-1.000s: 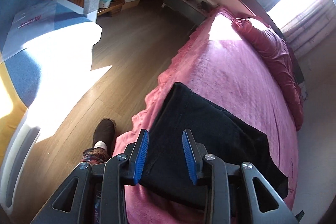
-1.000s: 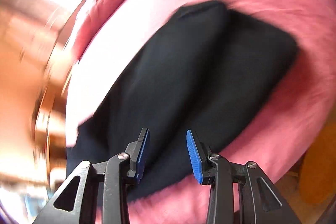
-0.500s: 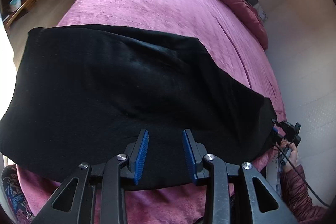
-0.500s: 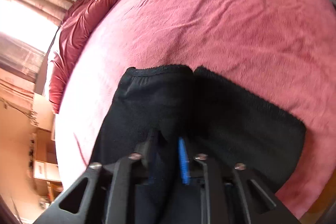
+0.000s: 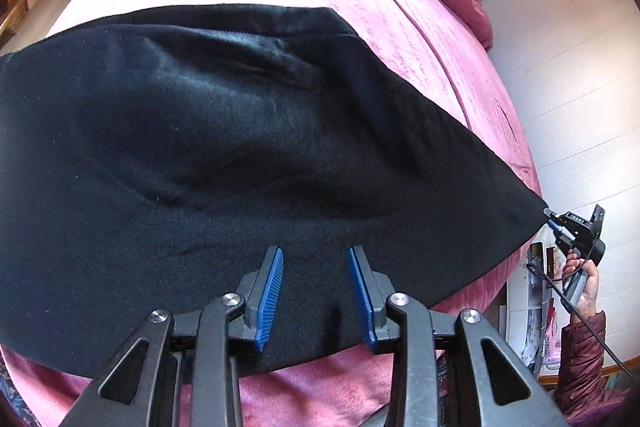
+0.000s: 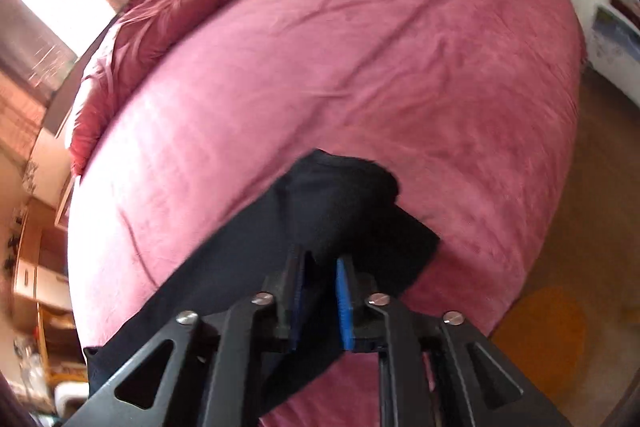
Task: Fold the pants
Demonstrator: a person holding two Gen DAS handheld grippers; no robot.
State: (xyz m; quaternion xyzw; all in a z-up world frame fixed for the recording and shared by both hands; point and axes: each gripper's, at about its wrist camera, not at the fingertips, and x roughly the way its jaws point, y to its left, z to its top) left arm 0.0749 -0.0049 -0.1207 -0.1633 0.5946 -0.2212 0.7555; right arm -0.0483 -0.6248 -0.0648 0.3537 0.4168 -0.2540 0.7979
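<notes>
I have the black pants [image 5: 224,163] spread across the near part of the pink bed [image 5: 360,7], lying crosswise and already doubled lengthwise, with a soft hollow rumpled in the middle.

On the left, my left gripper [image 5: 316,291] hangs over the near edge of the cloth. Its blue fingers [image 5: 270,295] stand part spread with nothing between them; the pants lie underneath, not pinched. In that same view the cloth narrows to a point at the far right, where the right gripper [image 5: 550,219] has the corner and a hand [image 5: 580,287] carries it just off the bed's edge.

From the right wrist view, the right gripper [image 6: 322,297] has a bunched fold of the pants [image 6: 340,203] rising between its fingers [image 6: 344,303]. They are close together on the fabric, though the jaws are easing apart at this moment, so I judge the pinch as light. The picture is a little blurred there.

I take this as the start of the crosswise fold: one end is lifted, the other end is not yet gripped. Next I need the left fingers lowered onto the near edge and closed on both layers, then the right end carried over toward the left so the ends meet. The risk is the right corner slipping out if that hold loosens further, or the middle hollow creasing into the fold.
</notes>
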